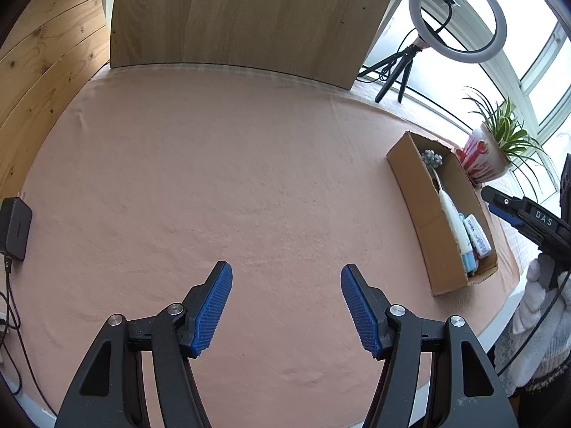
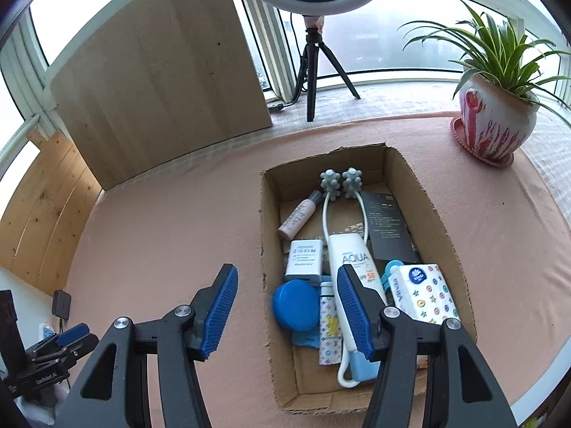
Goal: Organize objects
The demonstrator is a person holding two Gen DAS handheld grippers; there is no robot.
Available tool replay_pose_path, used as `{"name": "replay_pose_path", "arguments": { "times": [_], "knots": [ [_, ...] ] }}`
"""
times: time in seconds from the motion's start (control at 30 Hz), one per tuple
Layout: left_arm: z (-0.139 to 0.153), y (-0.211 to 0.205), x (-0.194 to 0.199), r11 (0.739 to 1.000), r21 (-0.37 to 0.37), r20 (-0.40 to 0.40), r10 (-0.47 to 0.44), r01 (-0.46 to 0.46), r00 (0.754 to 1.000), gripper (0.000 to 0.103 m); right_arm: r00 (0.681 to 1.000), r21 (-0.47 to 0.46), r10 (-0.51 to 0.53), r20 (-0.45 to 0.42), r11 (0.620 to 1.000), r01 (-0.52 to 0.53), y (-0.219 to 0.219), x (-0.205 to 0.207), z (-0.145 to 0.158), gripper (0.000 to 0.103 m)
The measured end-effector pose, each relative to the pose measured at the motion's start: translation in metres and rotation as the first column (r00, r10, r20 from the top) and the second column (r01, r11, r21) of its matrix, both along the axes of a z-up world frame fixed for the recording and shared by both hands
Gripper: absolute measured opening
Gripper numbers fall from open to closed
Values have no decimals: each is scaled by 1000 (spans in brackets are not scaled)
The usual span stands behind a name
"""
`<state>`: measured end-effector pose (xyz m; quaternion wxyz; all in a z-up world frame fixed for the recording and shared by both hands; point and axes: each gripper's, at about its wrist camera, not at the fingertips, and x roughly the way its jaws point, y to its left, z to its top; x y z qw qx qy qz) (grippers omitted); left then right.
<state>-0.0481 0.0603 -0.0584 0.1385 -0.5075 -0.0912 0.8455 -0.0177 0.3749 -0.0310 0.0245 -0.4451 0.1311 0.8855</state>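
Note:
A cardboard box (image 2: 442, 214) lies on the pink tablecloth and holds several items: a white sunscreen tube (image 2: 351, 255), a white charger (image 2: 305, 256), a blue round lid (image 2: 296, 305), a tissue pack (image 2: 426, 292), a pink bottle (image 2: 298, 215), a grey-headed roller massager (image 2: 339, 180) and a black card (image 2: 387, 226). My right gripper (image 2: 287, 283) hovers open over the box's near left wall, empty. My left gripper (image 1: 285, 280) is open over bare cloth, well left of the box (image 1: 410, 192). The right gripper (image 1: 514, 210) also shows at the left wrist view's right edge.
A potted spider plant (image 2: 494, 117) stands behind the box on the right. A ring light on a tripod (image 2: 312, 57) and a leaning wooden board (image 2: 160, 71) are at the back. A black power adapter (image 1: 16, 228) with cables lies at the cloth's left edge. A gloved hand (image 1: 542, 292) holds the right gripper.

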Motion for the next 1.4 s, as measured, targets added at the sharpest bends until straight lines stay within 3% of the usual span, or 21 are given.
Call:
{"name": "replay_pose_path", "arguments": {
  "times": [0.6,0.87,1.0,1.4],
  "knots": [
    [18,-35,13,997,-68,-52,31,-34,998,74,996,45,90,-4,995,-90,-114,41,-13,54],
    [21,-48,20,989,-133,-82,53,-63,995,75,995,62,98,-13,993,-97,-140,44,-13,54],
    [20,-56,23,986,-142,-91,71,-83,993,80,994,77,111,-4,991,-110,-151,42,-16,55],
    [5,-76,21,979,-171,-70,99,-110,993,81,992,119,121,-16,986,-118,-169,38,-17,58]
  ]
}}
